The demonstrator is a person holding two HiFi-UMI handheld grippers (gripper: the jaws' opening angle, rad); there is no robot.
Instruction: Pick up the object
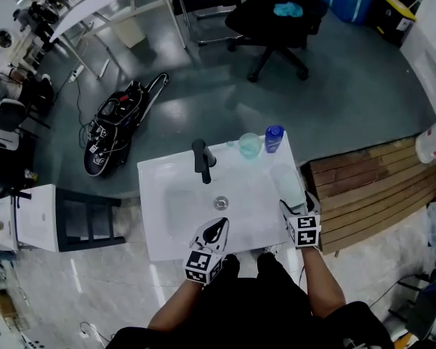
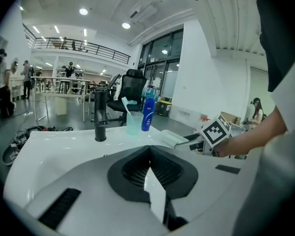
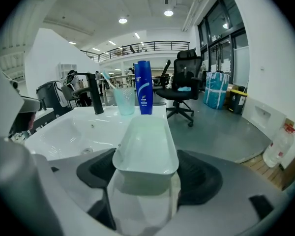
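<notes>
My right gripper (image 1: 296, 209) is clamped on the tray (image 3: 145, 141) by its near end, length running straight ahead (left gripper (image 2: 151, 178) shut, empty).

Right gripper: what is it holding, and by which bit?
The right gripper holds the pale oblong tray by its near short end.
</notes>
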